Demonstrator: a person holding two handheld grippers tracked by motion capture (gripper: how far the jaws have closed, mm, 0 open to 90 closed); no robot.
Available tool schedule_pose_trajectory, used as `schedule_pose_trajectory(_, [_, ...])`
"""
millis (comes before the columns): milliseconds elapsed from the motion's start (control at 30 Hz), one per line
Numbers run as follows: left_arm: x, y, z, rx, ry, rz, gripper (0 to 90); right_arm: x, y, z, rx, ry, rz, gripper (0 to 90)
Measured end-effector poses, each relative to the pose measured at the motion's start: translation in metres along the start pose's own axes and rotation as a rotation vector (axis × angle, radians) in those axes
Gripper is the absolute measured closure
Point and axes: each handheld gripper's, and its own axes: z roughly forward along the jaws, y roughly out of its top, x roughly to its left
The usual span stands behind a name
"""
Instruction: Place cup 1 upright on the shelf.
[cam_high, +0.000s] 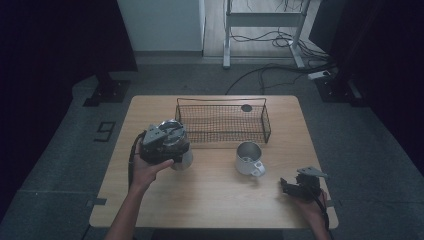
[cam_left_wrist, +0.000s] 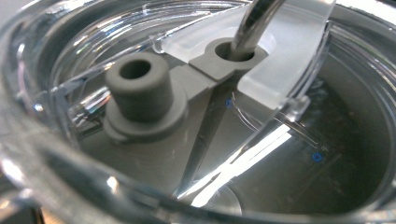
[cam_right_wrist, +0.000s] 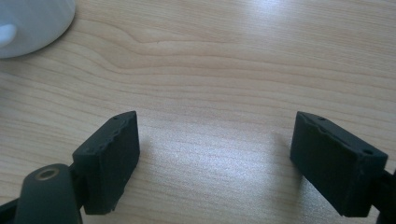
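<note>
A clear tumbler (cam_high: 180, 152) with a see-through lid (cam_left_wrist: 280, 60) stands left of the table's middle. The lid carries a grey rubber plug (cam_left_wrist: 140, 88) and a metal straw (cam_left_wrist: 254, 23). My left gripper (cam_high: 165, 141) sits right at the tumbler's top, its body over the rim. Blurred clear plastic hides its jaws. A white mug (cam_high: 248, 158) stands to the right, handle toward the front. My right gripper (cam_high: 289, 186) rests low near the front right corner, a short way from the mug (cam_right_wrist: 28, 23). It is open (cam_right_wrist: 215, 154) over bare wood, with nothing between its fingers.
A dark wire basket (cam_high: 222, 131) stands at the back middle of the wooden table (cam_high: 215, 200), and a dark round spot (cam_high: 246, 107) shows at its far side. Cables and a desk frame lie on the floor beyond.
</note>
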Motion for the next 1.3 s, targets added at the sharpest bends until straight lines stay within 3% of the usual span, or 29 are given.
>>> schedule_pose_trajectory(967, [0.008,0.023,0.015,0.01,0.005,-0.023,4.1,0.0,0.0,0.0,0.001,-0.002,0.003,15.6])
schedule_pose_trajectory(1167, [0.008,0.03,0.018,0.004,-0.031,-0.021,4.1,0.0,0.0,0.0,0.001,-0.002,0.003,15.6])
schedule_pose_trajectory(1300, [0.007,0.038,0.02,-0.003,-0.03,-0.012,4.2,0.0,0.0,0.0,0.003,-0.001,-0.002,15.6])
